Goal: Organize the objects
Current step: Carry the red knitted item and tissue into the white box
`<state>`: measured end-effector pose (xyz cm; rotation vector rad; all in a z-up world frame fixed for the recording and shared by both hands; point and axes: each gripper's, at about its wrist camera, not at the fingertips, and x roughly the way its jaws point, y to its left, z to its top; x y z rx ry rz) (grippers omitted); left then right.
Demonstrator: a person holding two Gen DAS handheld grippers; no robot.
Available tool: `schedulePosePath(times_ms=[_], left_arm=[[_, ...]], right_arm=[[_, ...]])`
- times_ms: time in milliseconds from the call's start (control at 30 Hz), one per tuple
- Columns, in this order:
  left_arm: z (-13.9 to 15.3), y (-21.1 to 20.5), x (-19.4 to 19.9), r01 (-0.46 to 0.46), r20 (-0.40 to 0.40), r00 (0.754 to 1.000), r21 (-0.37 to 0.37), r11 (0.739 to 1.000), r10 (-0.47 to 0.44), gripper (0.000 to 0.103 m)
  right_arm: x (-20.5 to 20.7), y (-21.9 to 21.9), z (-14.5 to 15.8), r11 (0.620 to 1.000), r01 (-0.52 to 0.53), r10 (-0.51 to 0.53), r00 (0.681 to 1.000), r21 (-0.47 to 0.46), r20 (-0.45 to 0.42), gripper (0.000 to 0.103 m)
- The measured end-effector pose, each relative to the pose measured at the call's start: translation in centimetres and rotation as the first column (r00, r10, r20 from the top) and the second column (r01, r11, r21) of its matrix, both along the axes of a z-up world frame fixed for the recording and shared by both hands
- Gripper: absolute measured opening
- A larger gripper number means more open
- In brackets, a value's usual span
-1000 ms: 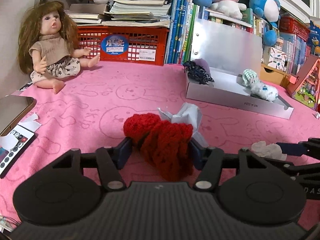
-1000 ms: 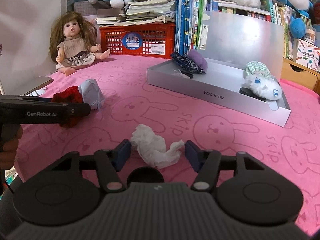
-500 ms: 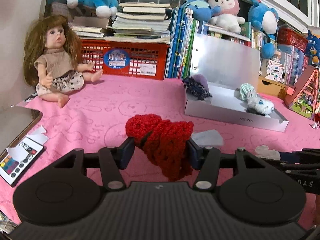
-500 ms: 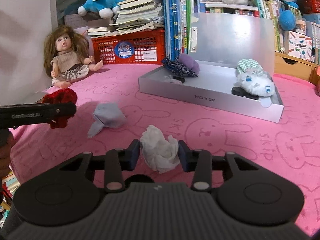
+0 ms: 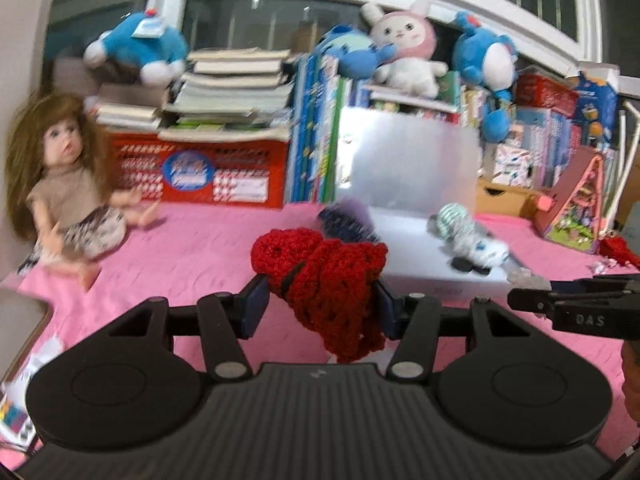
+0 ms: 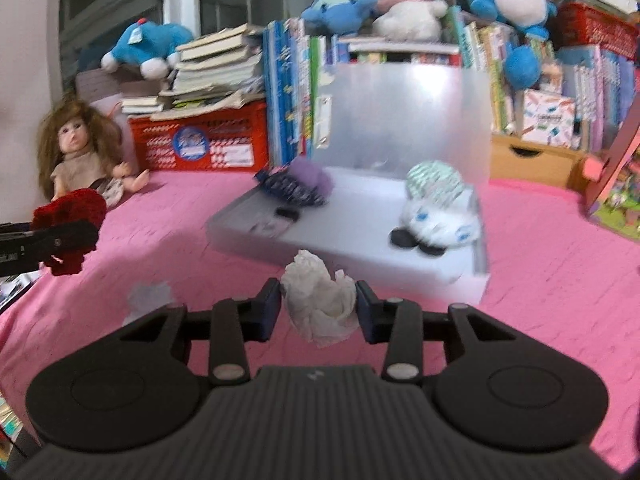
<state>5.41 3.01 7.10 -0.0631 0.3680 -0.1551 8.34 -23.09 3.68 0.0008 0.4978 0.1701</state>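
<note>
Transport step: I hold the red knit piece [image 5: 332, 280] in the left jaws and the crumpled tissue [image 6: 320, 300] in the right, both gripped above the pink cloth [image 6: 540, 280]; I keep pressure steady toward the silver box [image 6: 360, 236]

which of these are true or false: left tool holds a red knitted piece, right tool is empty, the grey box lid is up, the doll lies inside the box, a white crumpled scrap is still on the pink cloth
1. The left tool holds a red knitted piece. True.
2. The right tool is empty. False: it grips a white crumpled tissue.
3. The flat grey box has its lid raised. True.
4. The long-haired brown doll lies inside the box. False: it sits on the pink cloth by the red plastic crate.
5. A pale crumpled scrap lies on the pink cloth. True.
</note>
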Motion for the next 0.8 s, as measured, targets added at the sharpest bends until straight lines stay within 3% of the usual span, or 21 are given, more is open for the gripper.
schedulePosePath(times_ms=[400,800], left_arm=[[5.0,-3.5,4.9,0.121,0.085,0.989,0.01,0.993,-0.121,0.061],[6.9,-6.3,10.9,0.175,0.07,0.983,-0.032,0.984,-0.172,0.061]], right_arm=[[4.2,-4.0,4.8,0.997,0.057,-0.058,0.998,0.053,0.017,0.044],[8.5,-6.7,6.2,0.993,0.095,-0.095,0.995,0.066,0.0,0.044]])
